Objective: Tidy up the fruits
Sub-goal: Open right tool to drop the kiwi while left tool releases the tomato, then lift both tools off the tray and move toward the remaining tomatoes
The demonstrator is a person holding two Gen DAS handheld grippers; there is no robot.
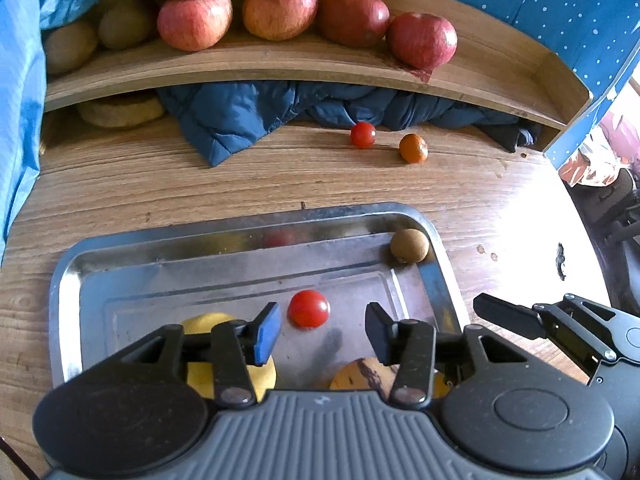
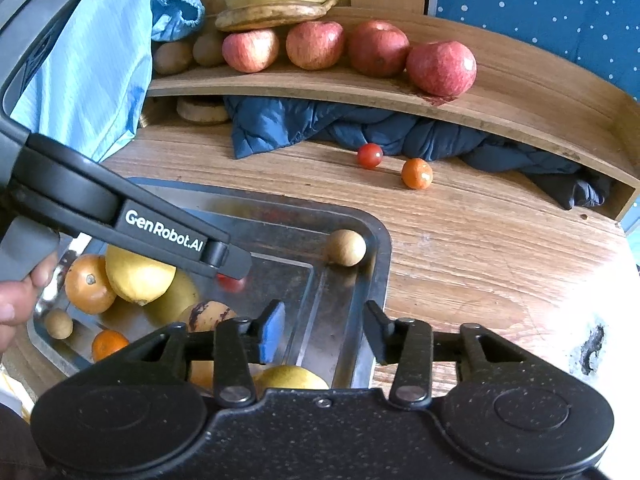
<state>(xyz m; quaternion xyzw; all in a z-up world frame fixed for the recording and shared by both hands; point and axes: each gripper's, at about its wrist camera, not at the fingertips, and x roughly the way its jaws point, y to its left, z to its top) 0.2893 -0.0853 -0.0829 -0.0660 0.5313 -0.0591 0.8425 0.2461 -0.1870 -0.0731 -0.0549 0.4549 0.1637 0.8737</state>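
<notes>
A metal tray (image 1: 240, 236) (image 2: 376, 240) lies on the wooden table. In it are a cherry tomato (image 1: 309, 308) (image 2: 231, 283), a brown round fruit (image 1: 409, 245) (image 2: 346, 247) in the far right corner, lemons (image 2: 136, 276), an orange (image 2: 88, 284) and a dark-marked orange fruit (image 2: 208, 314). My left gripper (image 1: 323, 332) is open just short of the tomato, not touching it. My right gripper (image 2: 325, 330) is open above the tray's right rim, holding nothing. A second cherry tomato (image 1: 363, 135) (image 2: 369, 155) and a small orange (image 1: 413, 148) (image 2: 417, 173) lie loose on the table beyond the tray.
A wooden shelf (image 2: 320, 88) at the back carries several apples (image 2: 442, 67), kiwis (image 2: 173, 57) and bananas (image 2: 276, 8). A dark blue quilted cloth (image 2: 304, 124) is bunched under it. Light blue fabric (image 2: 88, 60) hangs at the left. A hand (image 2: 16, 300) holds the left gripper.
</notes>
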